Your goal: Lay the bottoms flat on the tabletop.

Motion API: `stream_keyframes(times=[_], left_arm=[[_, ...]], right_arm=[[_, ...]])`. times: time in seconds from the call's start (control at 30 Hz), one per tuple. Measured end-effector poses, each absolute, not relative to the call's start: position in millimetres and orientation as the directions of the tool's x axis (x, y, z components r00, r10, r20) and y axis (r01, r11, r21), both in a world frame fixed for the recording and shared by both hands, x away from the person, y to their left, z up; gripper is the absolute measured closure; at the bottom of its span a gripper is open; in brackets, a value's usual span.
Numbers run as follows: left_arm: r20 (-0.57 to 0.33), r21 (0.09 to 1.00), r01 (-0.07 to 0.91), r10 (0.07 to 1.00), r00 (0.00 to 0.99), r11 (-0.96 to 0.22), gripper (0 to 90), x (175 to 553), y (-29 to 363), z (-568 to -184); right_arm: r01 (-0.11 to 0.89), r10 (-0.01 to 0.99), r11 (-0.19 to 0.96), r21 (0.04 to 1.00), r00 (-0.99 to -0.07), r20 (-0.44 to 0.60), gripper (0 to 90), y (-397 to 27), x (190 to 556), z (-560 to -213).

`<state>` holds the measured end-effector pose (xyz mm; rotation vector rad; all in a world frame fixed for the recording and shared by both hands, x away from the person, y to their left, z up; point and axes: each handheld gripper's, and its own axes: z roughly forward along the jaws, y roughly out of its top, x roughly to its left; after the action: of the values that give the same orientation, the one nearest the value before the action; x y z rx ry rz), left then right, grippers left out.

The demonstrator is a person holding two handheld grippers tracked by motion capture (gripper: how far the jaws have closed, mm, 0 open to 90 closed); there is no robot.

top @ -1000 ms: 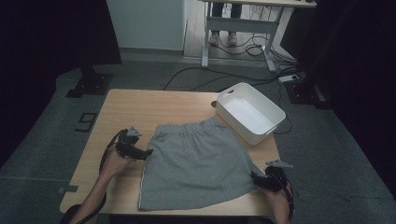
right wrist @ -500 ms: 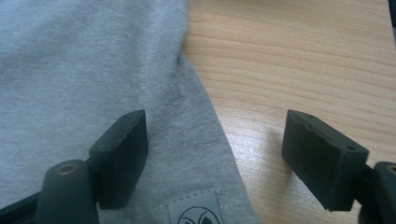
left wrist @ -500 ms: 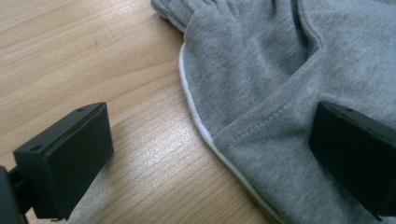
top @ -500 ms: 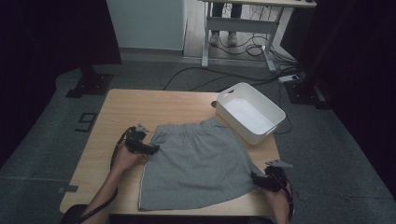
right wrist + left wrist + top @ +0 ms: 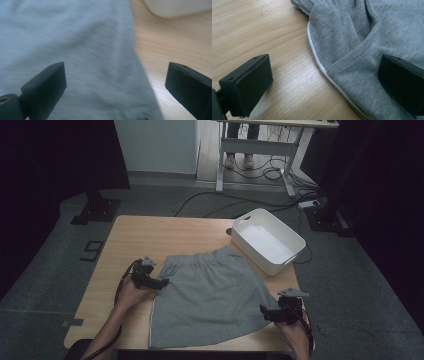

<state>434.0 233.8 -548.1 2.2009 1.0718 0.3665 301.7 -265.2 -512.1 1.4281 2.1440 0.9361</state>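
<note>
At the near half of the wooden table [image 5: 150,232]: one pair of grey shorts [image 5: 212,295], spread flat, waistband far, white bin [image 5: 267,240] beyond at the right. Left gripper [image 5: 161,283] gaping astride the left side seam; right gripper [image 5: 264,311], jaws just opened wide, gripping nothing, over the right hem, that view blurred. Step: apparently grasping for a fold. Next: close on both edges.

A dark figure reading as a "9" [image 5: 91,251] is lying marked on the grey floor [image 5: 45,285] just left of the table; nothing else is showing readable text.
</note>
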Motion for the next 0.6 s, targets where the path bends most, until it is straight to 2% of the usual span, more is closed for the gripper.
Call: stream_keyframes(times=[0.2, 0.6], left_arm=[[-0.033, 0.664, 0.597, 0.780, 0.625, -0.450, 0.0, 433, 234, -548], [-0.029, 0.663, 0.595, 0.779, 0.627, -0.454, 0.0, 437, 233, -548]], right_arm=[[0.618, 0.852, 0.351, 0.703, -0.523, 0.035, 0.0, -221, 305, -504], [0.547, 0.699, 0.482, 0.685, -0.711, 0.075, 0.0, -127, 316, -510]])
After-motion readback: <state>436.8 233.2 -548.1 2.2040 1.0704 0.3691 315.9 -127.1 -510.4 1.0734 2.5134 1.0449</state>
